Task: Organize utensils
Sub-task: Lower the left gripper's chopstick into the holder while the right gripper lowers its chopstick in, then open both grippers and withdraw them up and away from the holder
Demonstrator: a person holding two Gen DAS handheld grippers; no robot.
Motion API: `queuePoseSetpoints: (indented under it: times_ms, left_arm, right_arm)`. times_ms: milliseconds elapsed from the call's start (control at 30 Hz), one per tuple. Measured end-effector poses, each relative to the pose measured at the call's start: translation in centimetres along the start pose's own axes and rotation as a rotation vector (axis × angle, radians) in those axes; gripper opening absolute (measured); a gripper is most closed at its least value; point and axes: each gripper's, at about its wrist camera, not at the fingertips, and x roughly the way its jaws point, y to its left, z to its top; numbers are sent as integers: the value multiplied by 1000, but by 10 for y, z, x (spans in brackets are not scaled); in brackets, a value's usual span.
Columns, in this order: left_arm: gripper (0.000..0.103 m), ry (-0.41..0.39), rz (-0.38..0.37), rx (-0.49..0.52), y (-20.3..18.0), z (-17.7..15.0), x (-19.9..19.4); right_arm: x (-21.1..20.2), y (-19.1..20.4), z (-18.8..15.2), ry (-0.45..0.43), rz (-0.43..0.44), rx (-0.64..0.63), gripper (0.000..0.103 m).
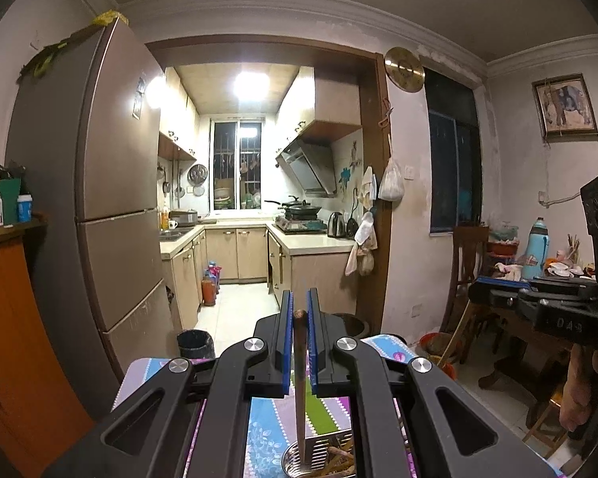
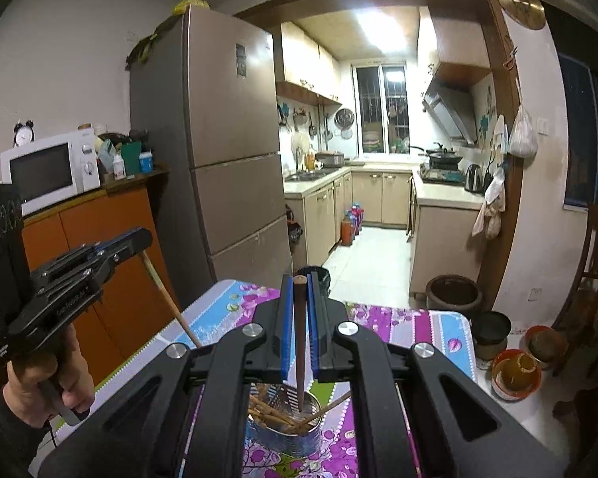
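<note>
Wooden and light, each stiff chopstick is clamped near its top: the left gripper (image 1: 299,342) grips the pale chopstick (image 1: 300,378), the right gripper (image 2: 299,326) the dark chopstick (image 2: 299,342). Smooth, thin shafts may pivot; tips hang at 6 o'clock over the steel holder (image 2: 287,434).

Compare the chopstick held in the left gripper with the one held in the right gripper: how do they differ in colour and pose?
The left gripper holds a lighter brown chopstick; the right gripper holds a much darker chopstick. Seen from the right wrist, the left one slants across the table edge, while the right one's tip dips into the metal holder. Both are clamped between blue pads.

Black hand-held gripper (image 1: 299,310), blue pads, silver screws.
</note>
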Motion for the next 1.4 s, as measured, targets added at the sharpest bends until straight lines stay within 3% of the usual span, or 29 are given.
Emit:
queuePoseSetpoints:
  times_ms: [467,1100,1133,1167,1200,1233,1300,1400]
  left_arm:
    - [8,62,-14,-14,5,-36,26]
    - [9,95,-4,-21,4,-40,37]
    - [13,99,-1,-21,4,-40,39]
    - [29,98,0,-22,4,-41,39]
    - [43,95,1,-23,4,-41,39]
    - [47,90,4,-21,3,-41,39]
    - [62,85,9,-20,4,-42,38]
    - [64,79,17,-23,5,-44,37]
  right_arm:
    - [25,0,-15,54,-3,15,6]
    - [35,-3,-20,77,9,20,6]
    - [35,-3,-20,79,9,20,7]
    - [35,-3,-20,78,11,21,11]
    - [34,-4,-21,74,15,24,28]
    - [32,-4,-21,66,18,28,49]
    - [30,-5,-21,54,23,33,56]
    - [27,-4,-21,46,21,30,57]
